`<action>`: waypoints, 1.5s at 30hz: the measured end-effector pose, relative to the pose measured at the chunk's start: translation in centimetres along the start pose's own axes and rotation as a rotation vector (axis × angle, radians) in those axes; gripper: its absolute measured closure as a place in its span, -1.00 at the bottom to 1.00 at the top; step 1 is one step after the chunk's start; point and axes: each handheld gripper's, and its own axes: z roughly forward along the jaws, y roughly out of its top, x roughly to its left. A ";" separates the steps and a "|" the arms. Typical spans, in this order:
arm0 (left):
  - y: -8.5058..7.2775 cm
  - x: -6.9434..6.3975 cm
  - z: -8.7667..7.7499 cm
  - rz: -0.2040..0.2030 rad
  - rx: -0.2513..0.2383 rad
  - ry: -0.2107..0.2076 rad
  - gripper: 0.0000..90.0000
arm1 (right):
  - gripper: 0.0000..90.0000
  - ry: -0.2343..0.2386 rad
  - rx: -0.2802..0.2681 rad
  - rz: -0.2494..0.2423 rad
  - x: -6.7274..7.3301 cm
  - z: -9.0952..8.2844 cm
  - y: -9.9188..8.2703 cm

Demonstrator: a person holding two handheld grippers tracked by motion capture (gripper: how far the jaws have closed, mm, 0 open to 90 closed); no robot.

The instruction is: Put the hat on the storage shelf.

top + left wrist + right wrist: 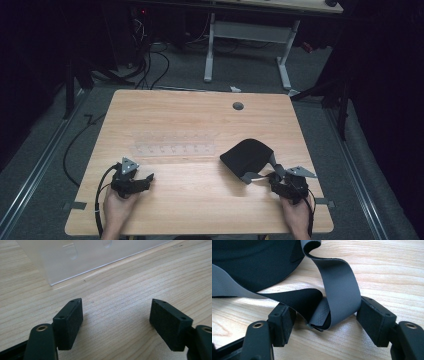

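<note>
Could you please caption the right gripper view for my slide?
Open right gripper straddling the folded grey strap of a black cap on a wooden table.

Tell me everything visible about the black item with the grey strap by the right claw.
The black item looks like a soft fabric pad, perhaps an eye mask, lying on the right half of the wooden table. A smooth, matte grey strap, seemingly elastic, curls off it in a folded loop. That loop lies between the open jaws of the right claw; its outer side seems to rest against one pad, unclamped.
</note>
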 end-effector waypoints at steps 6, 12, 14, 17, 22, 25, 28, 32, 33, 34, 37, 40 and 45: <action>0.0 0.0 0.0 -0.001 0.000 0.001 -0.39 | -0.28 -0.001 -0.001 0.001 0.0 0.0 0.0; 0.0 0.0 0.0 0.000 0.000 0.001 -0.39 | -0.27 -0.001 0.001 0.001 0.0 0.0 0.0; 0.0 0.0 0.0 0.000 0.001 0.001 -0.39 | -0.28 -0.001 0.001 0.001 0.0 0.0 0.0; 0.0 0.0 0.0 0.000 0.001 0.001 -0.39 | -0.27 0.009 -0.001 0.013 -0.1 0.0 0.0; 0.0 0.0 0.0 -0.001 0.001 0.002 -0.39 | -0.29 0.029 -0.007 0.033 -0.4 0.0 0.0; 0.0 0.0 0.0 -0.001 0.001 0.002 -0.39 | -0.26 0.028 -0.005 0.043 -0.4 -0.1 0.0; 0.0 0.0 0.0 -0.001 0.001 0.003 -0.39 | -0.27 0.007 0.000 0.024 -0.1 -0.1 0.0; 0.0 0.0 0.0 -0.001 0.001 0.002 -0.39 | -0.36 -0.001 0.008 0.003 0.2 0.0 0.1; 0.0 0.0 0.0 -0.001 0.001 0.003 -0.39 | -0.38 0.001 0.013 0.002 0.2 0.1 0.2; 0.0 0.0 0.0 -0.002 0.001 0.003 -0.39 | -0.45 0.009 0.027 -0.006 0.2 0.1 0.3; 0.0 0.0 0.0 -0.002 0.001 0.003 -0.39 | -0.49 0.020 0.033 -0.015 0.3 0.1 0.3; 0.0 0.0 0.0 -0.002 0.001 0.003 -0.39 | -0.52 0.026 0.039 -0.023 0.4 0.0 0.3; 0.0 0.0 0.0 -0.001 0.001 0.003 -0.39 | -0.37 0.024 0.030 -0.023 0.6 -0.3 0.1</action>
